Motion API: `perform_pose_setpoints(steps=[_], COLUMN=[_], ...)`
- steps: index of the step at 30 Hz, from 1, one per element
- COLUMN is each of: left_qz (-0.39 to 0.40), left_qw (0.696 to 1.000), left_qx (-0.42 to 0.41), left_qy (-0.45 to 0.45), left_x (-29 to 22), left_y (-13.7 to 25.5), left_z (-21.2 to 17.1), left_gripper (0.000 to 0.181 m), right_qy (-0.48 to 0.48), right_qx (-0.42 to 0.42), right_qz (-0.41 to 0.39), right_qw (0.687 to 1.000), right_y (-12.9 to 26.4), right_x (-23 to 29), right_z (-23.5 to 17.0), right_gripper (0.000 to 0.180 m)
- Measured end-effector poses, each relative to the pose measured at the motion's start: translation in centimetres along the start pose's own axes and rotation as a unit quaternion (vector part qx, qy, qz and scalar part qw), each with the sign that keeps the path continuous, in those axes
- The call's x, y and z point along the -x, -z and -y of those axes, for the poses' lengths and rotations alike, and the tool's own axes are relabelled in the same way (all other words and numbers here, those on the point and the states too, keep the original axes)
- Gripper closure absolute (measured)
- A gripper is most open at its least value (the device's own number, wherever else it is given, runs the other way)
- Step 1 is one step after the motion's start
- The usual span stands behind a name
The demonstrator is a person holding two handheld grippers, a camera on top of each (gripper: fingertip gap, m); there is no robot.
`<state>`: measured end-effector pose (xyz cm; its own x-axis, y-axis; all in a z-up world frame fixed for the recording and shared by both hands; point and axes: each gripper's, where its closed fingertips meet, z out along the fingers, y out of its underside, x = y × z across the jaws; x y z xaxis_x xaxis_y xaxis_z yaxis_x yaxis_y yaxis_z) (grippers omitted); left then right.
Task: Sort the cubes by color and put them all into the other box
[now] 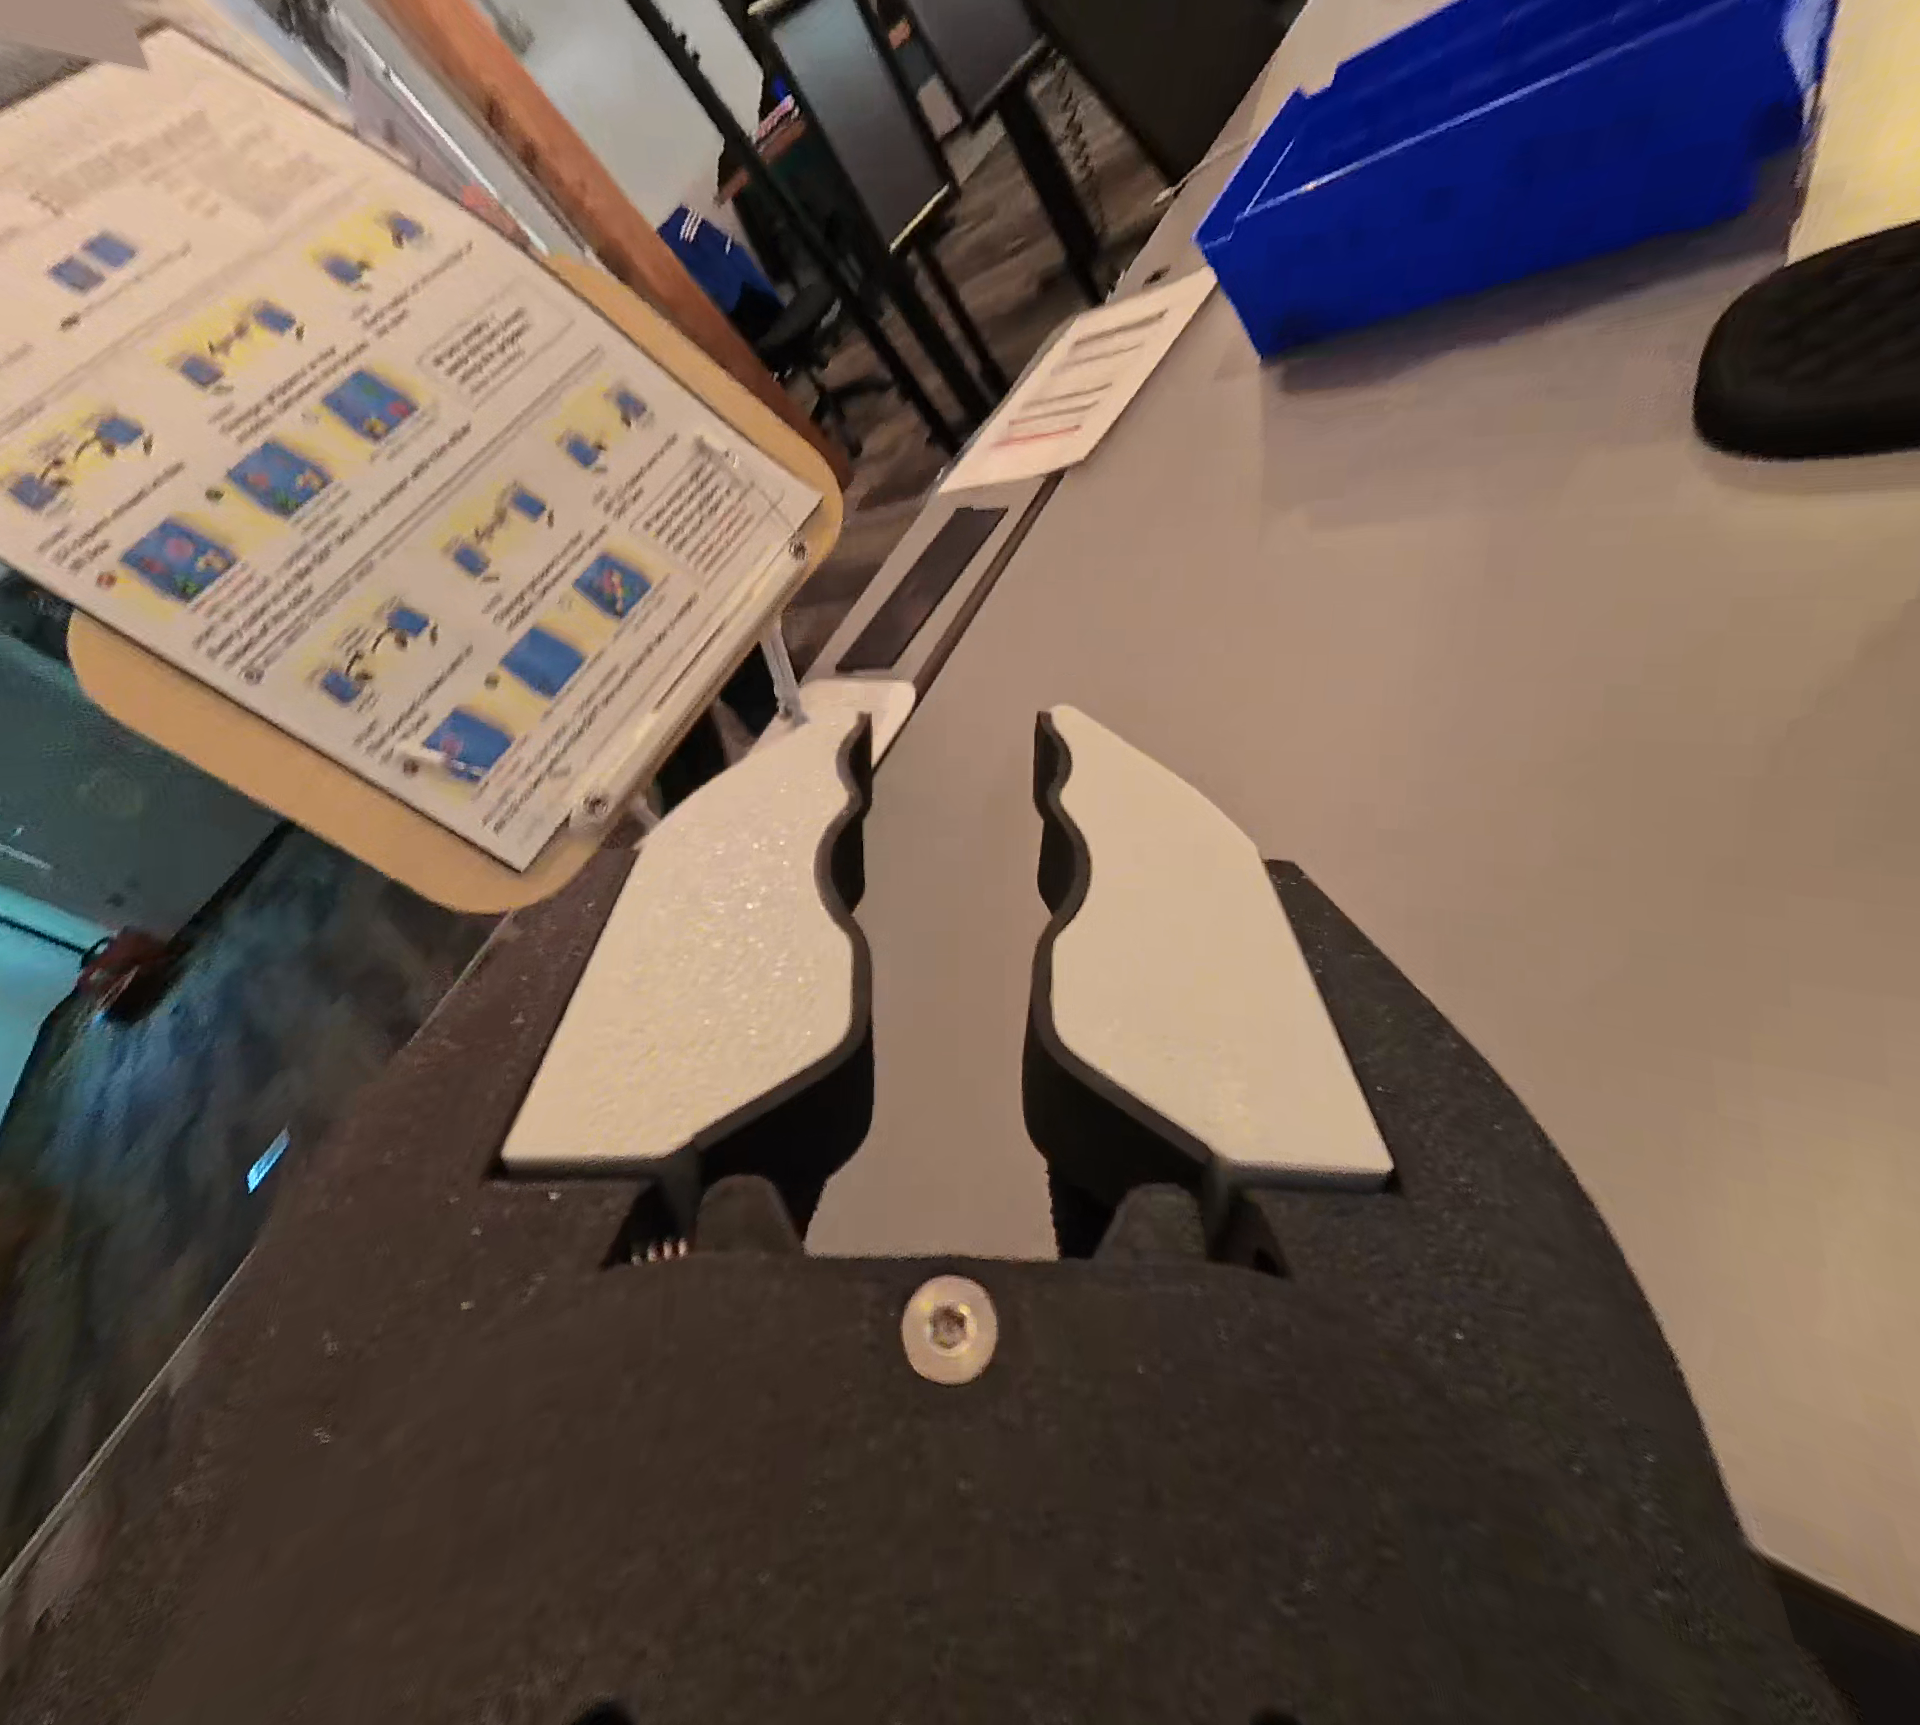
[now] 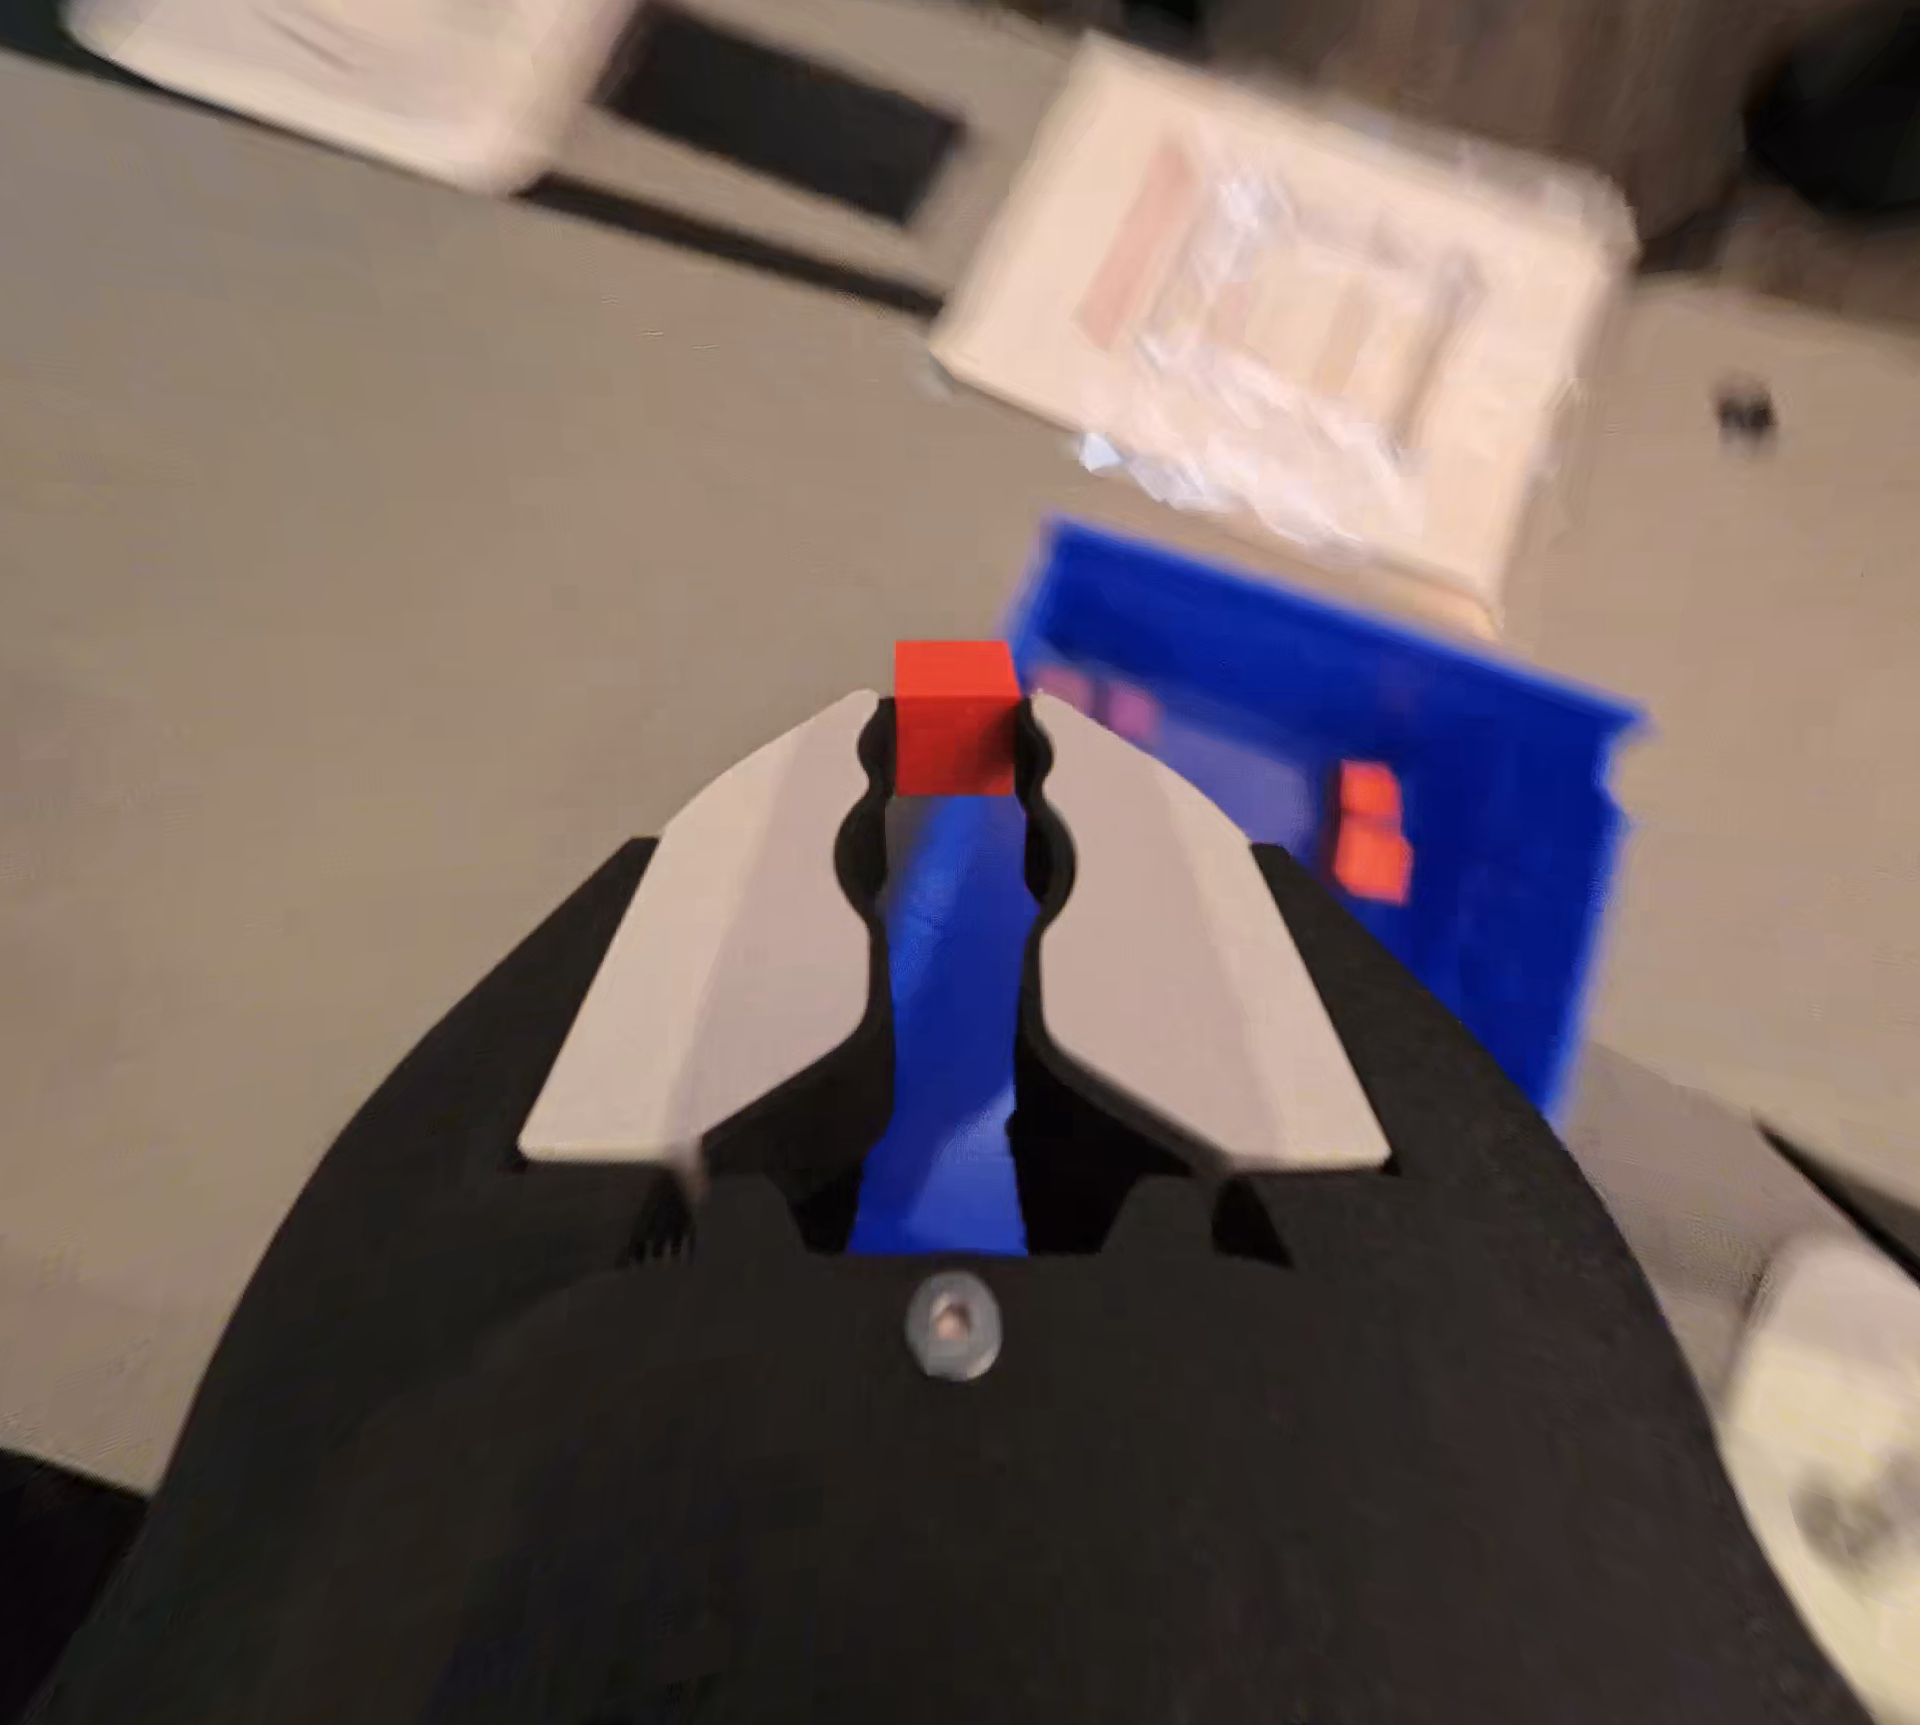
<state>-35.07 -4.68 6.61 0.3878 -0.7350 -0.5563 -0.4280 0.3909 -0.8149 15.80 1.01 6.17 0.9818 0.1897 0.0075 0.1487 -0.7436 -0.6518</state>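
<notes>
A red cube [image 2: 954,719] sits pinched at the very tips of the right gripper [image 2: 954,730], its fingers closed on its two sides so it rides clear above the bench [image 2: 312,480], apparently on its way to the blue box [image 2: 1507,979]. Two more red cubes [image 2: 1369,828] lie together by that box's right wall and purple ones [image 2: 1107,707] farther back, which suggests colour groups. The left gripper [image 1: 951,740] waits aside over bare bench, fingers parted and empty, near another blue box [image 1: 1538,117].

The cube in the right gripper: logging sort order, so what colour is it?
Red. The cube shows best in the right wrist view, pinched at the right gripper's fingertips.
</notes>
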Motion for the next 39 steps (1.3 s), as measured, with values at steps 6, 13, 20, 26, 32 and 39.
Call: perform_pose_setpoints(steps=[6,13,20,26,32,39], left_qz=[-0.002,-0.010,-0.011,0.008,0.119,0.153], left_qw=[0.999,0.997,0.997,0.996,0.976,0.910], left_qx=[0.040,0.070,0.076,0.085,0.179,0.375], left_qy=[-0.005,-0.025,-0.021,-0.028,-0.024,0.085], left_x=[-1.5,-2.4,-2.5,-2.6,4.2,12.0], left_y=[-0.3,-0.5,-0.1,2.0,8.7,20.4], left_z=[-1.5,-1.2,-1.1,-1.0,-5.3,-16.6], left_gripper=[0.152,0.152,0.154,0.153,0.153,0.153], right_qy=[-0.043,-0.067,-0.069,-0.059,-0.001,0.126], right_qx=[0.244,0.297,0.283,0.139,-0.064,-0.206], right_qz=[-0.069,-0.072,-0.100,-0.085,-0.006,0.221], right_qw=[0.966,0.950,0.951,0.985,0.998,0.945], right_y=[-9.7,-14.6,-15.9,-11.0,-0.6,7.0], right_x=[-11.3,-13.4,-15.0,-12.0,-0.4,18.4], right_z=[-11.1,-13.2,-13.3,-7.9,-0.4,3.0], right_gripper=[0.158,0.158,0.158,0.148,0.142,0.142])
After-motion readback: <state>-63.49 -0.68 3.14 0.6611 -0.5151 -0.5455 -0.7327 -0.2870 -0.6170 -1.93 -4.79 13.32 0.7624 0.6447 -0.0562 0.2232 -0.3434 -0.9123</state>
